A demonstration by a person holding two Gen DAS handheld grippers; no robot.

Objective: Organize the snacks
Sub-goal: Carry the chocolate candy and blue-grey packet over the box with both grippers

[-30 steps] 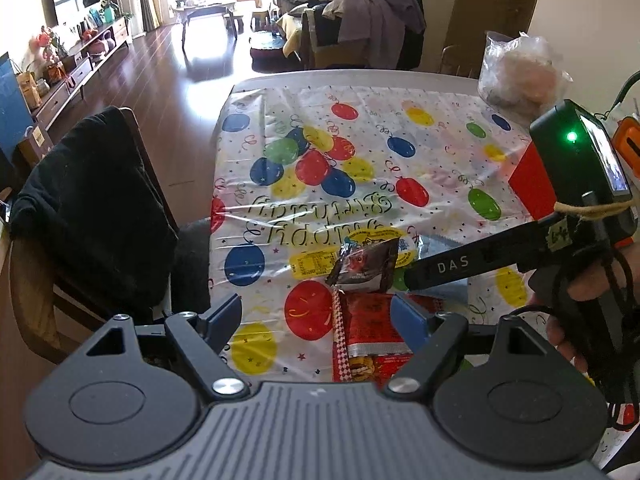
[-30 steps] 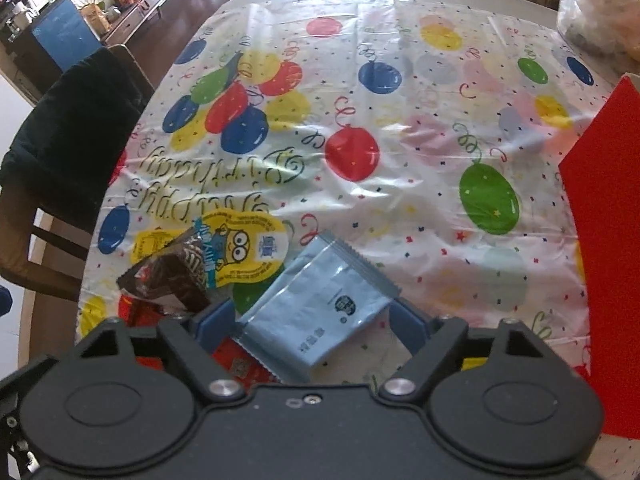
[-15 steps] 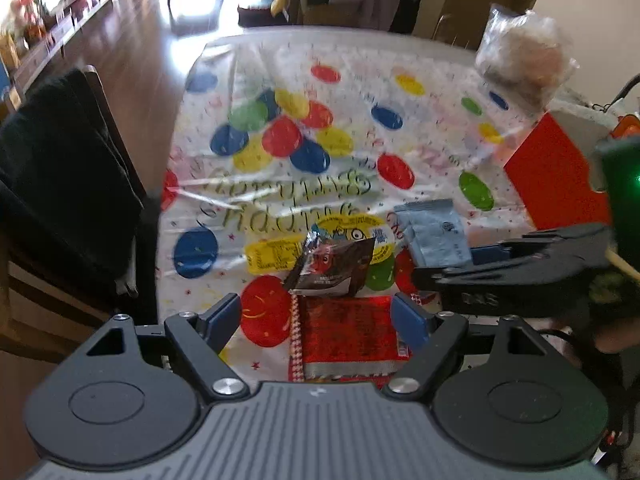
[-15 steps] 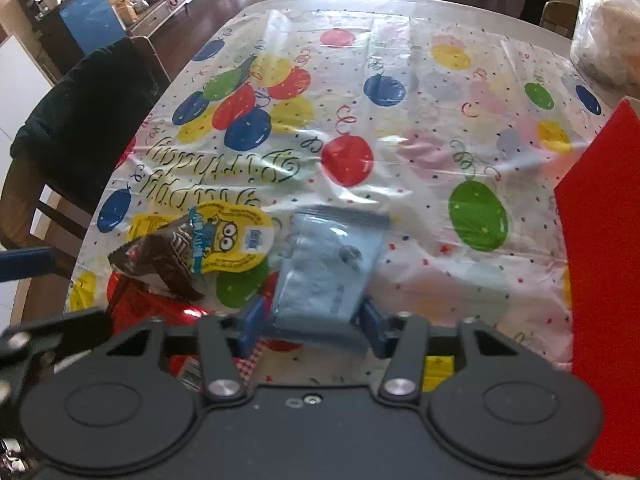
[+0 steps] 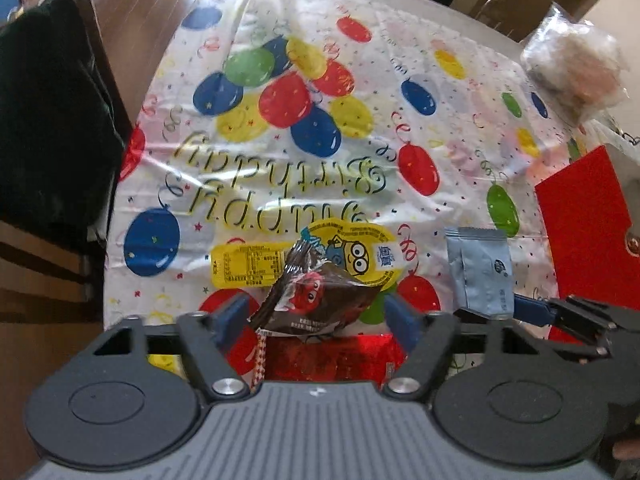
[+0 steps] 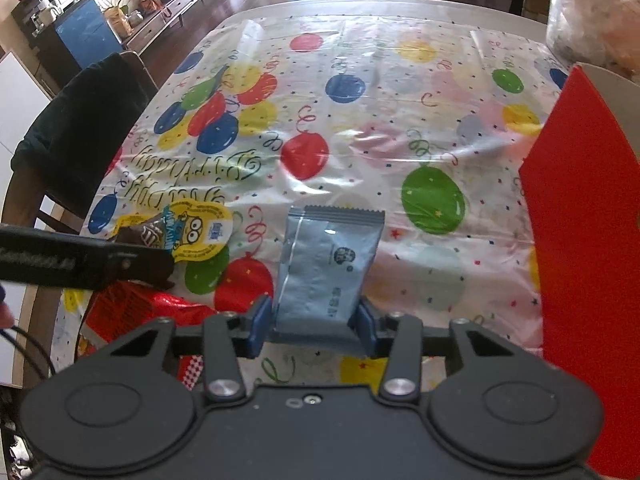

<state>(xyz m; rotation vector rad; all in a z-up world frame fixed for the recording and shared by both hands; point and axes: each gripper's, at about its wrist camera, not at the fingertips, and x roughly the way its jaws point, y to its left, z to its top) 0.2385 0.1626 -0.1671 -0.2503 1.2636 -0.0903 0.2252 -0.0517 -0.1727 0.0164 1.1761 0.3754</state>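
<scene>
My right gripper [image 6: 314, 330] is shut on a pale blue snack packet [image 6: 328, 264] and holds it up above the table; the packet also shows in the left wrist view [image 5: 480, 276]. My left gripper [image 5: 316, 320] is open, its blue pads on either side of a brown chocolate candy packet [image 5: 316, 300]. That packet lies on a yellow cartoon-face snack [image 5: 348, 256] and a red foil packet [image 5: 328, 356]. In the right wrist view the yellow snack [image 6: 200, 232] and red foil packet [image 6: 148, 308] lie at the left, behind my left gripper's finger.
A balloon-print birthday tablecloth [image 6: 360, 120] covers the table. A red box [image 6: 588, 248] stands at the right edge, also in the left wrist view [image 5: 588, 232]. A clear bag of food [image 5: 576, 68] sits at the far right. A chair with dark clothing [image 5: 44, 120] stands at the left.
My right gripper closed on the pale blue packet and lifted it off the table. My left gripper moved forward and down, so its open pads now flank the brown candy packet.
</scene>
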